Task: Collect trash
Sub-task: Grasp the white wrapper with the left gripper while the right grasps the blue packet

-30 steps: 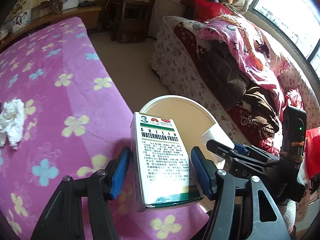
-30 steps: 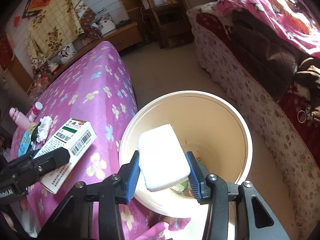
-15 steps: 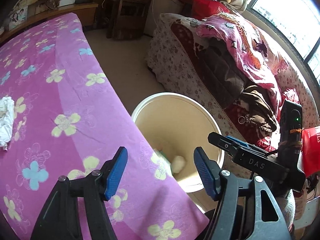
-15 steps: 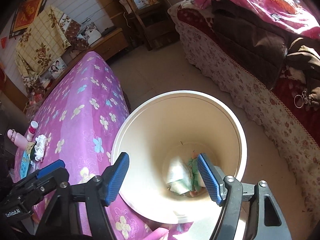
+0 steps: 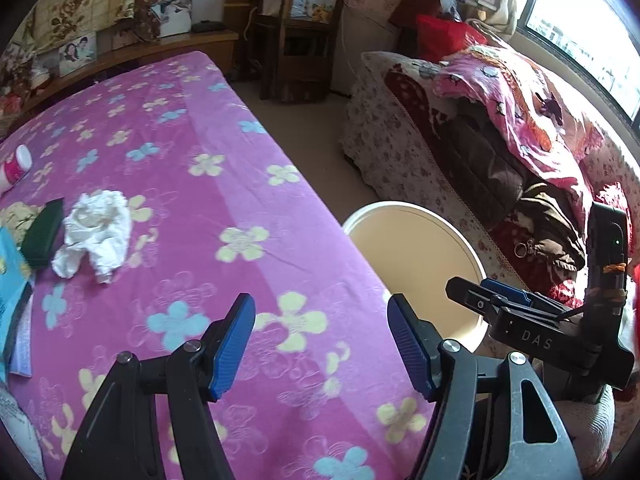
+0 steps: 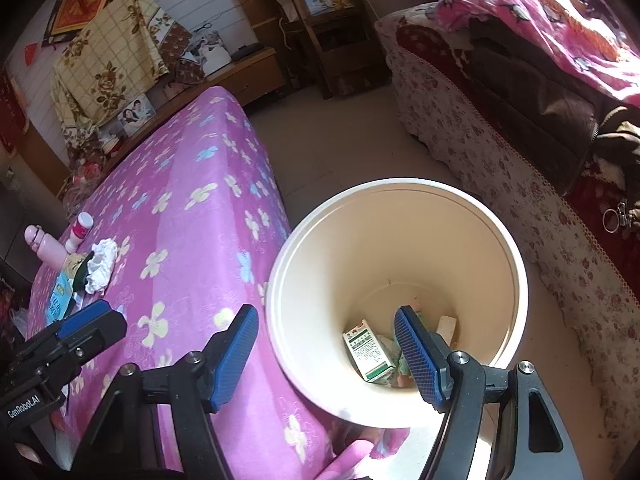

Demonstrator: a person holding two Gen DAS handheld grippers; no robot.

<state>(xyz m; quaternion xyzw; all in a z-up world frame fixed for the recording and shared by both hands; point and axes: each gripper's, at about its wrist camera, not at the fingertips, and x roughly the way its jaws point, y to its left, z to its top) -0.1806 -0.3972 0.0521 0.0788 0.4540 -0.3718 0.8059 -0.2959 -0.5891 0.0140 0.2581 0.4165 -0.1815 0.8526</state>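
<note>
Trash still waits at the far left of the purple flowered bed cover [image 5: 248, 184]: a crumpled white tissue [image 5: 96, 232] lies touching a dark green block [image 5: 42, 232], with a blue packet [image 5: 10, 280] just beside them and a small pink-capped bottle [image 5: 16, 166] farther back. From the right wrist view a pink bottle [image 6: 44, 246] stands near that same cluster.

Moving right, the left gripper [image 5: 320, 344] hangs over the near edge of the bed with its blue pads spread wide and nothing between them. A second ago it carried the green-and-white medicine box, so that piece has been let go.

Farther right stands the cream bucket [image 6: 516, 264], close against the bed's side. The medicine box [image 6: 368, 350] now lies at its bottom among other scraps, with a pale block [image 6: 446, 326] beside it, probably the white pad the right gripper held a second ago. The right gripper [image 6: 326, 354] hovers above the bucket's rim, also parted and empty.

Both drops look complete, so this round of collecting seems finished. The likely next target is the tissue cluster on the left, well apart from both grippers, which calls for a reach back across the bed.
</note>
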